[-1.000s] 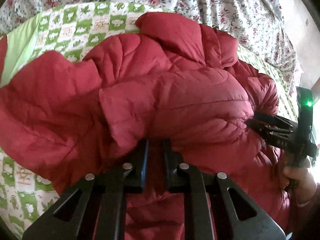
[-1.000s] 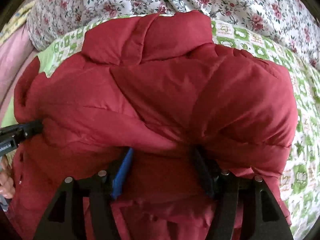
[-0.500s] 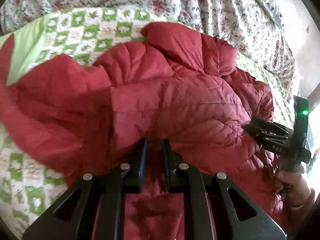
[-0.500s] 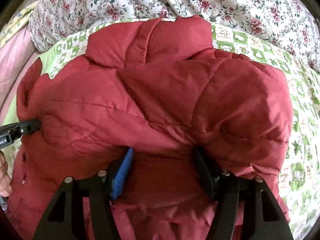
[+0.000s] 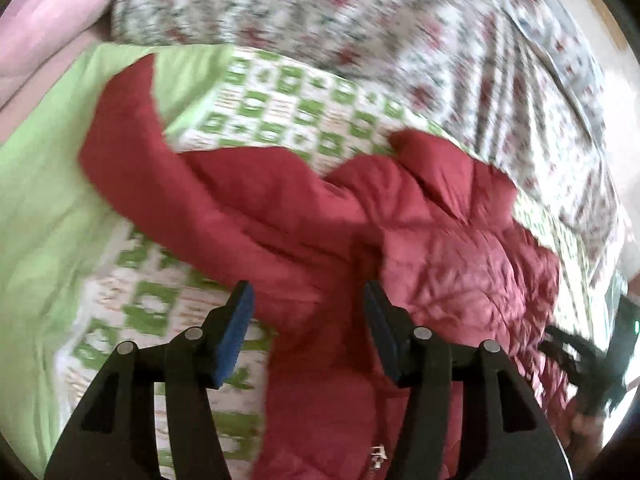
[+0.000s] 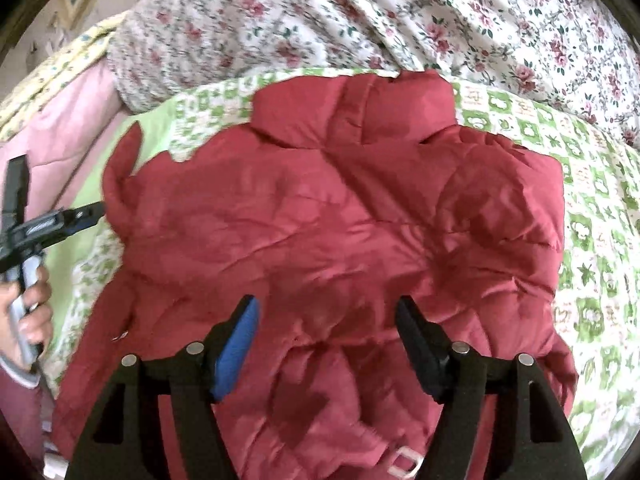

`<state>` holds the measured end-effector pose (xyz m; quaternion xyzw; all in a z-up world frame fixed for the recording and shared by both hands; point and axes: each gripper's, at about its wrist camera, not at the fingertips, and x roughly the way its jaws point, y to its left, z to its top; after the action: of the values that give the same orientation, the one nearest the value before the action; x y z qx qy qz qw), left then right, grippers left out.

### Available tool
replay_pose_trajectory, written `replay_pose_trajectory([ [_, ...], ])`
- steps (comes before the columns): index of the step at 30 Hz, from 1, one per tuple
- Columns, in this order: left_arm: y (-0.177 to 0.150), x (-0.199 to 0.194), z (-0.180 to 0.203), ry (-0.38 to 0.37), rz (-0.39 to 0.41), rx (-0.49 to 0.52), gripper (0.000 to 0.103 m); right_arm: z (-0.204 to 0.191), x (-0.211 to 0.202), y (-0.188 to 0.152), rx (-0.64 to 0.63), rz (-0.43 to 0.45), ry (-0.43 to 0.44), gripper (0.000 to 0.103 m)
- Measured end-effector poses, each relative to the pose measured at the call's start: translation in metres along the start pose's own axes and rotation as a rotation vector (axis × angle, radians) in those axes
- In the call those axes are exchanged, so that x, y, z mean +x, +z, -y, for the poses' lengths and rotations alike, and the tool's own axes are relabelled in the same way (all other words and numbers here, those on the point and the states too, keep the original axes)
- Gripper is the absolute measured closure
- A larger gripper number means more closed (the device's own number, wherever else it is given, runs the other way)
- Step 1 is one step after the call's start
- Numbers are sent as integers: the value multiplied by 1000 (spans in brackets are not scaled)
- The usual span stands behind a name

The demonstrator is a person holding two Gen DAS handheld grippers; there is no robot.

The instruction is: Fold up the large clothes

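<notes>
Soft daylight, left view motion-blurred — right sharper, fisheye edges dark

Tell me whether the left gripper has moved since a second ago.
Yes. The left gripper has let go and pulled back leftward: its jaws, shut on the red puffer jacket before, now stand open, with green checked quilt beneath its left finger.

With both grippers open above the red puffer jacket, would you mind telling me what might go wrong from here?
1. The red puffer jacket is puffy and now unheld, so its folded layers may spring back open.
2. One sleeve trails out across the green checked blanket, so the bundle may end up lopsided.
3. The left gripper and right gripper are both open above slick fabric; a shallow regrasp could slip.
</notes>
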<state>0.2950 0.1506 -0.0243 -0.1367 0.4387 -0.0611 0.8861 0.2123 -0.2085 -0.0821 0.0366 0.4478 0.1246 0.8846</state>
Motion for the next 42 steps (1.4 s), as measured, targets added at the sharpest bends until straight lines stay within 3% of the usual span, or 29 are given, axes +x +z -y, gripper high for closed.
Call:
replay_pose_trajectory([
  [5, 5, 4, -35, 62, -3, -82, 44, -11, -18, -11, -7, 11, 55, 29],
  [9, 19, 9, -51, 128, 7, -92, 44, -16, -30, -20, -10, 13, 88, 29],
  [15, 73, 31, -76, 241, 9, -105, 33, -23, -43, -35, -24, 9, 107, 29],
  [21, 115, 73, -100, 326, -66, -141, 33, -23, -50, -47, -15, -2, 115, 29],
  [25, 121, 97, -110, 393, -95, -148, 34, -21, -53, -53, 4, -8, 131, 29],
  [26, 121, 99, -111, 387, -91, -149, 48, -21, -54, -54, 1, -8, 128, 29],
  [27, 119, 99, -112, 383, -88, -147, 73, -20, -55, -56, -2, -8, 120, 29],
  [29, 114, 93, -111, 349, -74, -152, 90, -17, -56, -57, -2, -6, 101, 29],
  [31, 107, 80, -107, 318, -31, -148, 94, -12, -58, -58, 12, -2, 104, 29],
  [36, 77, 26, -88, 149, 106, -152, 96, -8, -67, -54, 26, 32, 107, 29],
  [42, 48, -16, -44, -19, 185, -113, 96, -6, -71, -51, 43, 50, 113, 29],
])
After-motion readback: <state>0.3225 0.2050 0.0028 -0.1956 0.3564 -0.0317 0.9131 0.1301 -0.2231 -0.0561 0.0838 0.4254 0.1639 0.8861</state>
